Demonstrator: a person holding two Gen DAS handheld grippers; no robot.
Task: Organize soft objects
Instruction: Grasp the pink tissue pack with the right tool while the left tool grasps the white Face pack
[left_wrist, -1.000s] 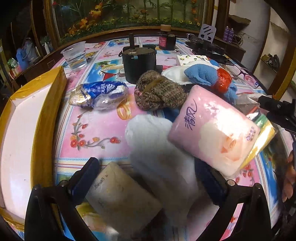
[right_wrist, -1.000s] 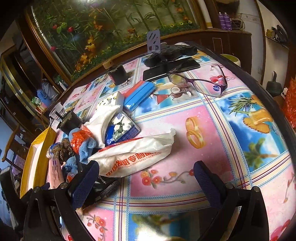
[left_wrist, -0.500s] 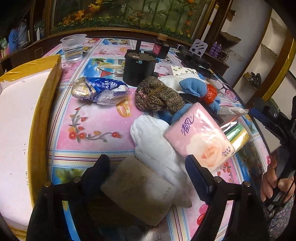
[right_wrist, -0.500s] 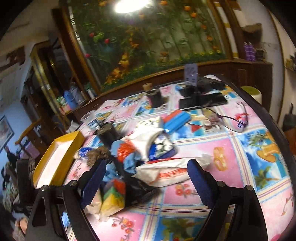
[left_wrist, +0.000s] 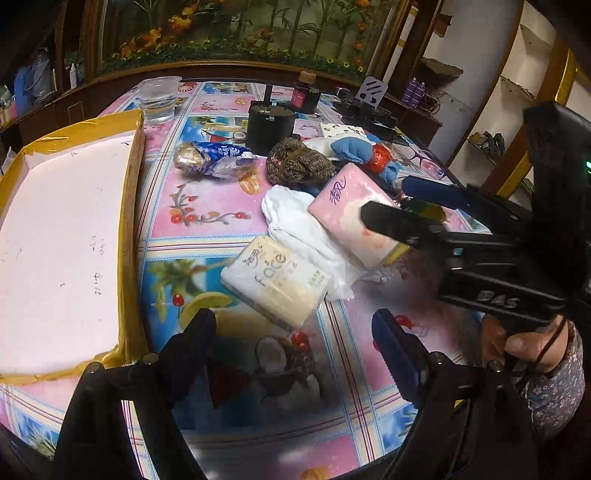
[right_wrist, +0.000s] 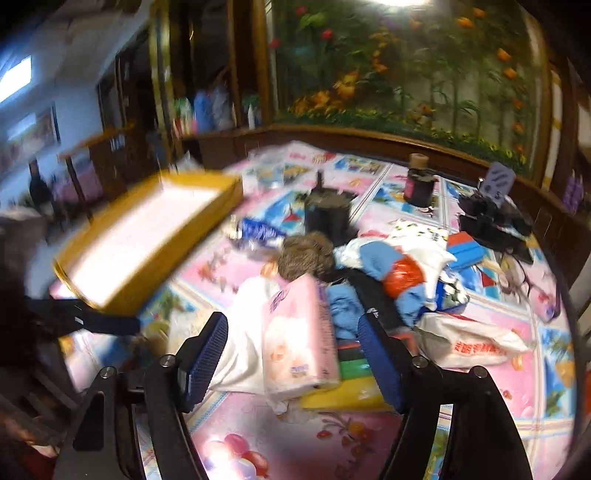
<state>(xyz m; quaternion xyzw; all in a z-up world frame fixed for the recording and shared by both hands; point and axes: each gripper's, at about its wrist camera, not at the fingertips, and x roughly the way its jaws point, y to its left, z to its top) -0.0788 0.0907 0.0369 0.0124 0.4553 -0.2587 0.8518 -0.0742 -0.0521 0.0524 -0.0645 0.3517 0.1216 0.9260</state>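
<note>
A pink tissue pack (right_wrist: 295, 343) leans on a white cloth (left_wrist: 295, 218) and a yellow-green sponge pack (right_wrist: 347, 384). My right gripper (right_wrist: 291, 354) straddles the pink pack. Its jaws are closing, with a gap still showing on both sides of the pack. In the left wrist view the right gripper (left_wrist: 386, 197) reaches in from the right, held by a hand. A beige tissue pack (left_wrist: 275, 280) lies flat just ahead of my left gripper (left_wrist: 291, 350). The left jaws are opening with nothing between them.
A yellow-rimmed tray (left_wrist: 133, 206) with a white floor sits at the left. Behind the packs lie a brown knit bundle (left_wrist: 295, 166), a blue cloth (left_wrist: 351, 147), a blue foil pack (left_wrist: 214, 160), a black canister (left_wrist: 269, 125), a water cup (left_wrist: 159, 98) and a white bag (right_wrist: 472, 339).
My right gripper swung left across the table, rolled upright and narrowed around the pink pack. My left gripper drew back, so the beige pack now lies ahead of its narrowed fingers.
</note>
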